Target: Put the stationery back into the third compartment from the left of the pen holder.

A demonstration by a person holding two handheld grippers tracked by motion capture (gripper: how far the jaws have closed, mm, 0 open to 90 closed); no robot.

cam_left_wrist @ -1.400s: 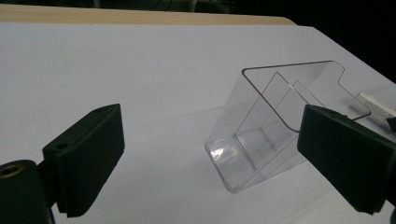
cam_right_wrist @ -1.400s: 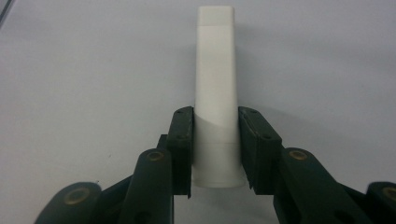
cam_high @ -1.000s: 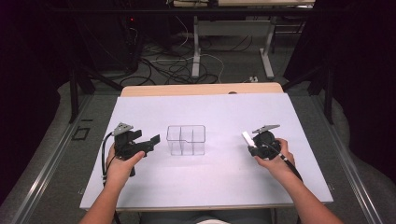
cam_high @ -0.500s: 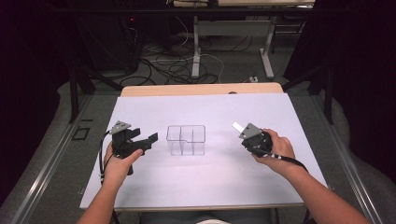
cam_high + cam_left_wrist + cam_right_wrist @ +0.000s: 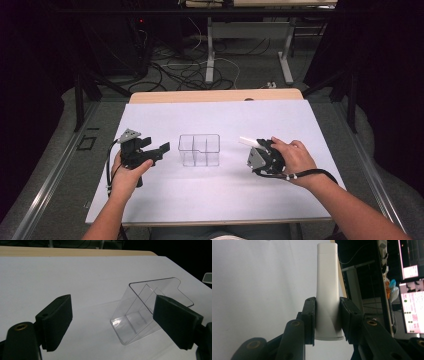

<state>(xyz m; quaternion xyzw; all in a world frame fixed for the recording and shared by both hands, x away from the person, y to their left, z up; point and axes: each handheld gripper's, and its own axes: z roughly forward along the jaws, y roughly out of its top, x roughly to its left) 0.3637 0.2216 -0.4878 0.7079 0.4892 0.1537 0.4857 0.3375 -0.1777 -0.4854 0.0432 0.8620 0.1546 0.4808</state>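
While the left gripper [image 5: 159, 148] hovers with jaws apart just left of the clear divided box [image 5: 199, 149] mid-table, touching nothing, the right gripper [image 5: 327, 315] is clamped on a white tube [image 5: 327, 290], held right of that box.

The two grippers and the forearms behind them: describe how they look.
Both are black. The left gripper has wide ribbed pads, brass-coloured screw bushings, a grey three-cornered plate on top and a black cable trailing along the forearm. The right gripper carries the same grey plate; its black cable bears small white markers. Forearms are bare, no sleeves visible.
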